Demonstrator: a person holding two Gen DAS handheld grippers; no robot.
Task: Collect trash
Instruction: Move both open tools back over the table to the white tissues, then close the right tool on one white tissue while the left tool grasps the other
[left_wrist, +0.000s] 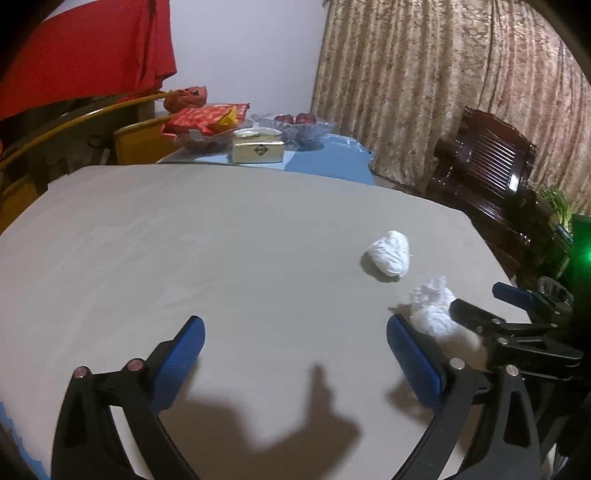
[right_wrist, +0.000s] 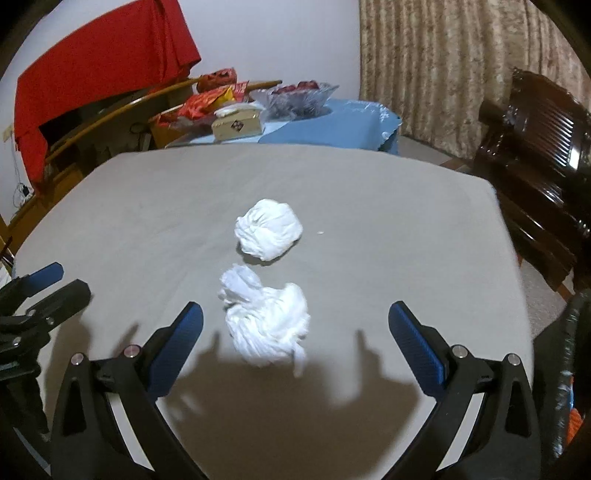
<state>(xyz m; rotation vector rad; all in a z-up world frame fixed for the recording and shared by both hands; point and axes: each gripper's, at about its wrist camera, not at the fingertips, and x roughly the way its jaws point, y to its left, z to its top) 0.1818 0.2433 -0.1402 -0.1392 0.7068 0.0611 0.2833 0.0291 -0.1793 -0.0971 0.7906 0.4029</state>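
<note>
Right tongs (right_wrist: 295, 325) stand wide apart around the near tissue wad (right_wrist: 267, 325) on the grey counter (right_wrist: 369, 206); I would lower, centre, then close gently, while left tongs (left_wrist: 295, 339) wait apart, empty.

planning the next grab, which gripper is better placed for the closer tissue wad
Right. The near tissue wad lies centred between the open right gripper fingers; it sits outside the left gripper, beyond its right finger.
</note>
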